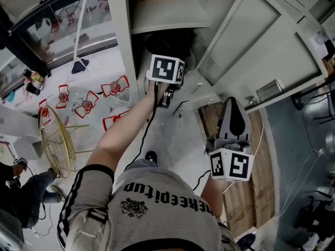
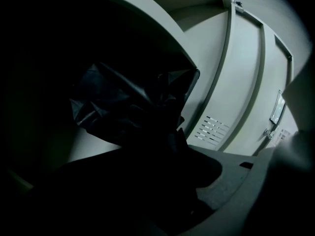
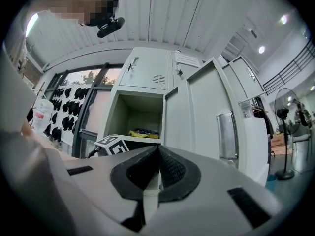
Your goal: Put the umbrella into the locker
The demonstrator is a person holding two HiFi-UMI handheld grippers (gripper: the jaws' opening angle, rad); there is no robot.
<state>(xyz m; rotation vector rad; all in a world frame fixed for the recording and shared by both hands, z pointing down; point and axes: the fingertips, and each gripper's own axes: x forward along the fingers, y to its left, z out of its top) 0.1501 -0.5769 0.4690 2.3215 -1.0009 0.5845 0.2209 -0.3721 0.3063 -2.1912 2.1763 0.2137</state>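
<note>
Umbrella (image 2: pixel 123 107) in left gripper (image 2: pixel 170 161), inside locker (image 3: pixel 120 114); right gripper (image 3: pixel 157 176) closed, empty

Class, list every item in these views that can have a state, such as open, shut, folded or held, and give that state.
Locker door: swung open.
Left gripper: inside the locker; too dark to tell whether it grips.
Umbrella: collapsed, under the shelf, running between the Left gripper's jaws.
Right gripper: jaws together, empty, outside the locker.
Small upper door: shut.
</note>
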